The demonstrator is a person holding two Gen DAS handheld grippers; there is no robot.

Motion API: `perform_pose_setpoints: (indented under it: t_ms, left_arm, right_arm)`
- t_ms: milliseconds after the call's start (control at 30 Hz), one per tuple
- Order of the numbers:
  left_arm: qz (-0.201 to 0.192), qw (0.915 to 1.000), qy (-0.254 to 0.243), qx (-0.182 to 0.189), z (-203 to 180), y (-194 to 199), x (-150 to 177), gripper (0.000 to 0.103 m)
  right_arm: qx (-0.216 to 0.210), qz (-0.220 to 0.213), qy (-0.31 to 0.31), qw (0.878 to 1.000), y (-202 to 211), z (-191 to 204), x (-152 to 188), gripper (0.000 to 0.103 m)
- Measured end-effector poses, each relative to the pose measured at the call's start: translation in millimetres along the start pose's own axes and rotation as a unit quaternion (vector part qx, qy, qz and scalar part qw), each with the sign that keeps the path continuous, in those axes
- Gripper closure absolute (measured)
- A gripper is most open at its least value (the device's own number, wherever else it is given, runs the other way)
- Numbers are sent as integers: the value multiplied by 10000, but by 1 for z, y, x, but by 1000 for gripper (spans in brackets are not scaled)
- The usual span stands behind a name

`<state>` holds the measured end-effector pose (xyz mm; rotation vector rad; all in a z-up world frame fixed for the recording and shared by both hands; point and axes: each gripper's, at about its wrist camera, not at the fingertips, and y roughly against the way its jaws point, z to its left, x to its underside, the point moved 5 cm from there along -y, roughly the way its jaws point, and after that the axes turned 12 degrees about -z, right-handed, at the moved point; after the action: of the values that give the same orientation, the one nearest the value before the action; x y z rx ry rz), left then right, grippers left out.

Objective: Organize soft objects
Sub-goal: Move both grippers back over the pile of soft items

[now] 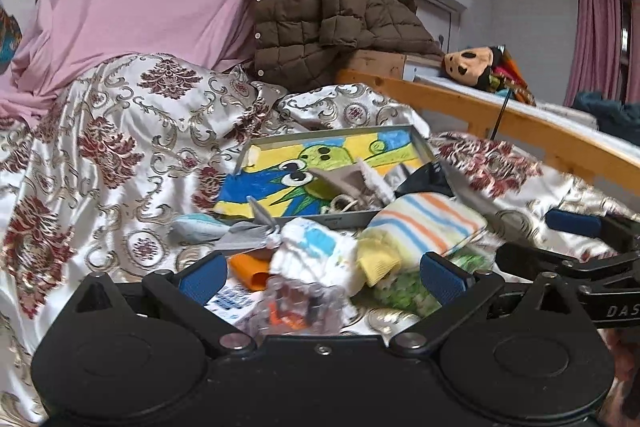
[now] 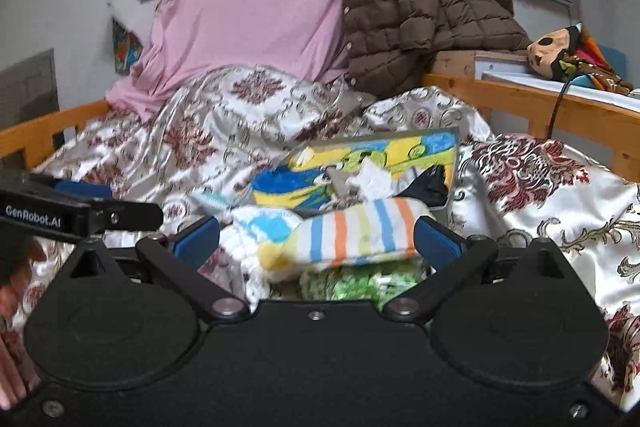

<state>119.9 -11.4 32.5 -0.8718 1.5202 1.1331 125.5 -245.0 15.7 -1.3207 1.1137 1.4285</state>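
We hold our left gripper (image 1: 320, 277) low, its jaws spread wide with the blue pads (image 1: 202, 277) well apart. Our right gripper (image 2: 318, 243), just to the right of the left gripper, likewise has its jaws spread wide. Both point the same way, side by side and near each other.

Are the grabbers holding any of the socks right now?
No. Both the left gripper and right gripper are wide open. The striped sock lies between the right gripper's fingers, but they aren't squeezing it.
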Motion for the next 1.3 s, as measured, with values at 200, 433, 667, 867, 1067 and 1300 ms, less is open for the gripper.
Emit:
perform_pose_setpoints:
  t_ms: [200, 433, 667, 867, 1067, 1300]
  left_arm:
    - [-9, 9993, -352, -139, 9, -3, 7, 1]
    - [85, 9968, -666, -443, 20, -14, 17, 1]
    - [124, 9934, -1042, -469, 17, -25, 23, 1]
    - [175, 9920, -1186, -390, 12, -33, 27, 1]
    - [128, 9877, -1508, -384, 5, -40, 29, 1]
    - [28, 9853, -1646, -456, 3, -48, 27, 1]
  right_arm:
    - [-78, 339, 102, 9993, 2, 11, 12, 1]
    - [103, 637, 151, 9978, -6, 5, 23, 1]
    - [222, 725, 133, 9970, -15, 0, 29, 1]
    - [316, 618, 101, 9975, -25, -1, 27, 1]
    - [450, 500, 223, 9975, -35, -3, 26, 1]
    - [686, 500, 303, 9959, -49, -7, 26, 1]
